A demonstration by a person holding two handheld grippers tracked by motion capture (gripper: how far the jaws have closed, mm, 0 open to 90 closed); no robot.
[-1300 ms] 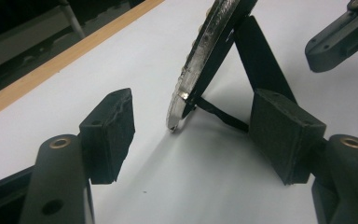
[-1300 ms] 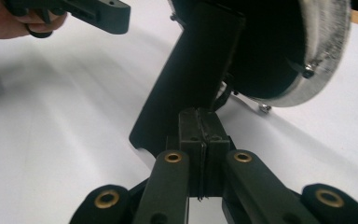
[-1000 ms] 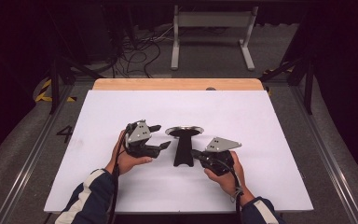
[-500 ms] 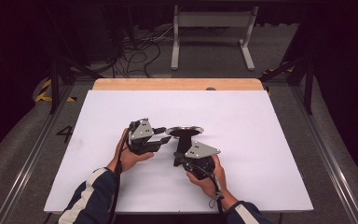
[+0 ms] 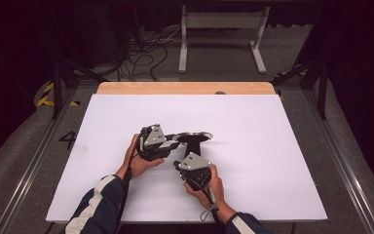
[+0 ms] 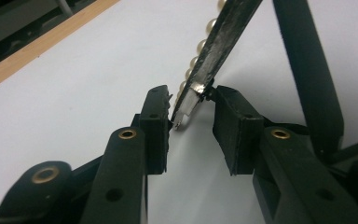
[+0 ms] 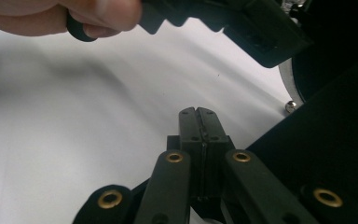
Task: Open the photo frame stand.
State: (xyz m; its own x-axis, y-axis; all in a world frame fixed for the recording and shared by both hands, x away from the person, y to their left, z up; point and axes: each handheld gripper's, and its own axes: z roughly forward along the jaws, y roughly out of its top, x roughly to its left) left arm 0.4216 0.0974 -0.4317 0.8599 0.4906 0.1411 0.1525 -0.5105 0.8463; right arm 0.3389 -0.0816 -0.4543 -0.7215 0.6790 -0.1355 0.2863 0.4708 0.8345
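A black stand (image 5: 193, 144) with a round, silver-rimmed top is near the middle of the white table (image 5: 272, 161). My left gripper (image 5: 172, 142) is at the top's left edge. In the left gripper view its jaws have just been closing, and its pads (image 6: 154, 126) touch both sides of a thin dark strip (image 6: 219, 42) lined with pearl beads and ending in a silvery tip. The stand's stem (image 6: 307, 70) rises behind. My right gripper (image 5: 180, 164) is shut with nothing in it, low beside the stand's foot (image 7: 335, 154), below the left gripper (image 7: 223, 23).
A wooden strip (image 5: 185, 87) runs along the table's far edge. Metal rails flank the table (image 5: 34, 161). Beyond it are cables and a white frame (image 5: 219, 34) on the floor. Bare table lies left and right of the hands.
My right gripper has moved left and down, from the stand's right side to just in front of it. The left gripper has stayed at the stand's top.
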